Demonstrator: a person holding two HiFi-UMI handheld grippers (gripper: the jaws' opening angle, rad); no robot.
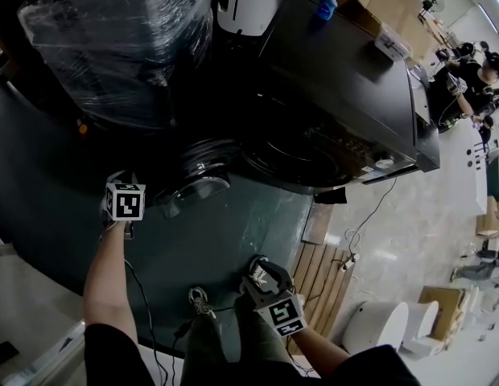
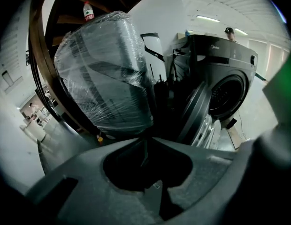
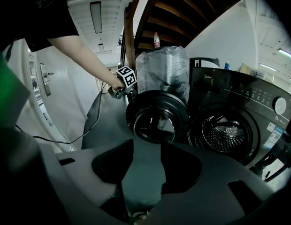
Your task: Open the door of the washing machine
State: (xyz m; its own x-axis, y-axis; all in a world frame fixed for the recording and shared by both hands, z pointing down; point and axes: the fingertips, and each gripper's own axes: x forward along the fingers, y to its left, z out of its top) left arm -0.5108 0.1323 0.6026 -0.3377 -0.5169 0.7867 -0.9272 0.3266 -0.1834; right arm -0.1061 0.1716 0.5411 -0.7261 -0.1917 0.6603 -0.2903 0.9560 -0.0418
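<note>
The dark washing machine (image 1: 346, 79) stands with its round glass door (image 1: 203, 175) swung open to the left, so the drum (image 3: 224, 132) is bare. In the left gripper view the door (image 2: 202, 116) shows edge-on beside the drum opening (image 2: 227, 95). My left gripper (image 1: 121, 185) is left of the door's free edge and a little apart from it. Its jaws (image 2: 146, 137) meet, with nothing between them. My right gripper (image 1: 261, 270) hangs low in front of the machine with its jaws (image 3: 145, 142) open and empty, facing the door (image 3: 157, 118).
A plastic-wrapped appliance (image 1: 121, 39) stands left of the machine, close behind the open door. A cable (image 1: 149, 328) trails over the dark green floor mat (image 1: 233, 240). A wooden pallet (image 1: 322, 272) and white round objects (image 1: 378, 324) lie to the right. A person (image 1: 475, 75) sits far right.
</note>
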